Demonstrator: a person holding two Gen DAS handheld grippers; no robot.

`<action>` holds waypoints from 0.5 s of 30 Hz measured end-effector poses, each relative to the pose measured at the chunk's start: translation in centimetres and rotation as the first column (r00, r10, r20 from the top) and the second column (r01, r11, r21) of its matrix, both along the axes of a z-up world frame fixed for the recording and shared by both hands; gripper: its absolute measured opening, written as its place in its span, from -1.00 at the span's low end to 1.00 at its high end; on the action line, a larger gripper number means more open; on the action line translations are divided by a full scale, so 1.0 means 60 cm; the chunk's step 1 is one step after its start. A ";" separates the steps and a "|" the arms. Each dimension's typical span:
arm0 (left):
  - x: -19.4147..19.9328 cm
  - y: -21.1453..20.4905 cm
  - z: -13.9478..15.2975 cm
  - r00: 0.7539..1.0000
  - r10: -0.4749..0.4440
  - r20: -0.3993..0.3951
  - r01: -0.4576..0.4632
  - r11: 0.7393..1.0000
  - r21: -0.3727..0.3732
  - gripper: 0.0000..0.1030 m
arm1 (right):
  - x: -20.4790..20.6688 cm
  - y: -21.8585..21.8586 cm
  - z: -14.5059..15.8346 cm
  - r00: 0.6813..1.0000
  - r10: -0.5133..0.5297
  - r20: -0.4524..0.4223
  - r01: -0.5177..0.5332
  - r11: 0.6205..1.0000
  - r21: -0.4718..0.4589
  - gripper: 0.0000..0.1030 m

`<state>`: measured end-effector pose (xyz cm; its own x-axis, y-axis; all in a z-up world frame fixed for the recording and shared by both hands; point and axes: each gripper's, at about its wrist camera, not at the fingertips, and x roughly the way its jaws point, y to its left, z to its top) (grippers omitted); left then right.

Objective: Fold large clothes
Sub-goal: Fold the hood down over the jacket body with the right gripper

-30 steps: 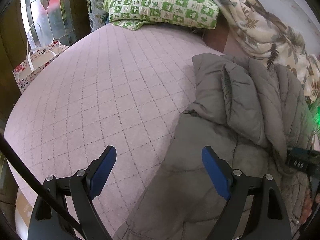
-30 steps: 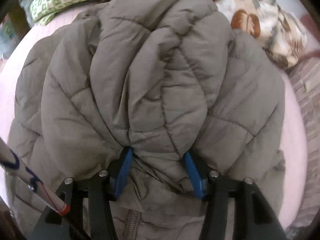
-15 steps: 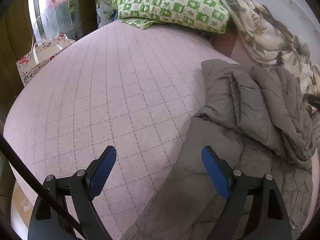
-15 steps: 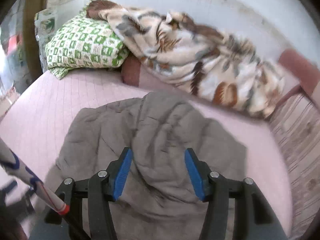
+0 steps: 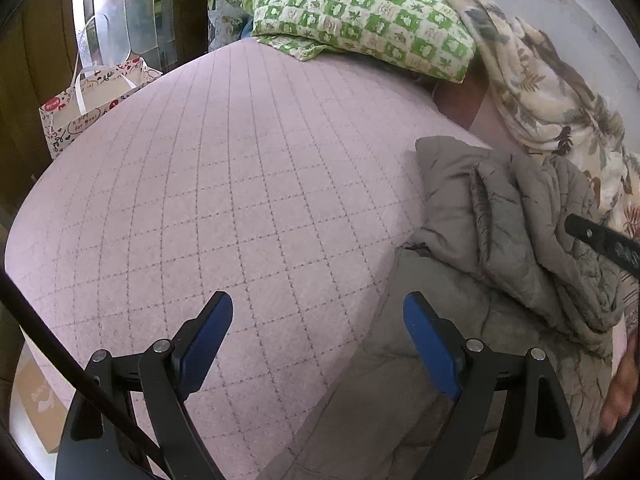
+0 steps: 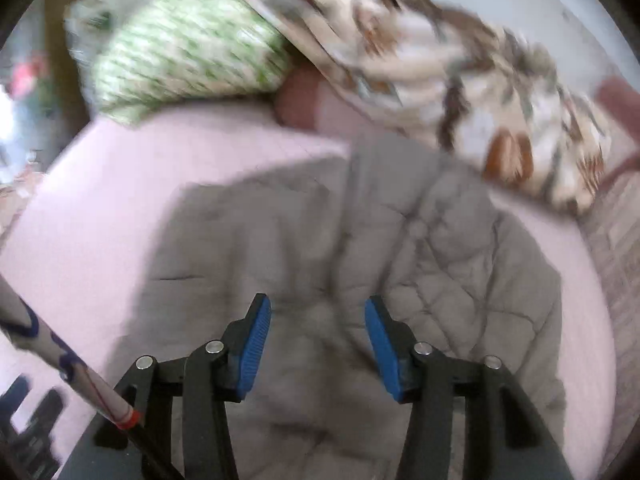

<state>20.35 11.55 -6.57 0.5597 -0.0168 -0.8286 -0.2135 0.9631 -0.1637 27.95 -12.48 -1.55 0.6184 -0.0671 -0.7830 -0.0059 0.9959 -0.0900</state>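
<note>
A grey quilted jacket (image 5: 516,232) lies on the pink bed cover (image 5: 224,200) at the right, one part folded over its body. My left gripper (image 5: 318,322) hovers open over the cover by the jacket's left edge, nothing between its blue pads. The right wrist view is blurred: the jacket (image 6: 320,248) spreads below my right gripper (image 6: 316,336), which is raised above it. Its jaws are closing and hold nothing. A black piece of the right tool (image 5: 600,240) and a hand (image 5: 622,392) show at the left view's right edge.
A green checked pillow (image 5: 360,12) and a leaf-patterned blanket (image 5: 548,92) lie along the wall at the head of the bed. A white gift bag (image 5: 92,100) stands beside the bed at the left. A striped cloth (image 6: 616,248) borders the bed's right side.
My right gripper let go of the jacket's folded part and rose up and back, so the whole jacket now lies below it. The left gripper stayed open and drifted slightly.
</note>
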 end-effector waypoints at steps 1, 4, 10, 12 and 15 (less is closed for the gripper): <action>-0.001 0.001 0.001 1.000 0.001 0.002 -0.001 1.000 -0.002 0.68 | -0.017 0.015 0.005 0.999 0.035 0.015 -0.035 0.999 0.017 0.05; 0.000 0.004 -0.002 1.000 0.008 -0.005 -0.008 1.000 -0.004 0.68 | -0.029 0.050 -0.018 0.995 0.096 -0.022 -0.095 0.994 0.055 -0.10; 0.003 0.005 -0.007 1.000 0.013 -0.008 -0.013 1.000 0.017 0.68 | 0.073 0.092 -0.116 0.987 0.041 -0.153 -0.030 0.997 0.075 -0.28; 0.007 0.004 -0.009 1.000 0.014 -0.011 -0.013 1.000 0.026 0.68 | 0.097 0.097 -0.123 0.989 0.004 -0.149 0.009 0.996 0.086 -0.27; 0.008 0.005 -0.012 1.000 0.012 -0.022 -0.011 1.000 0.017 0.68 | 0.108 0.107 -0.114 0.988 -0.006 -0.152 0.015 0.998 0.060 -0.27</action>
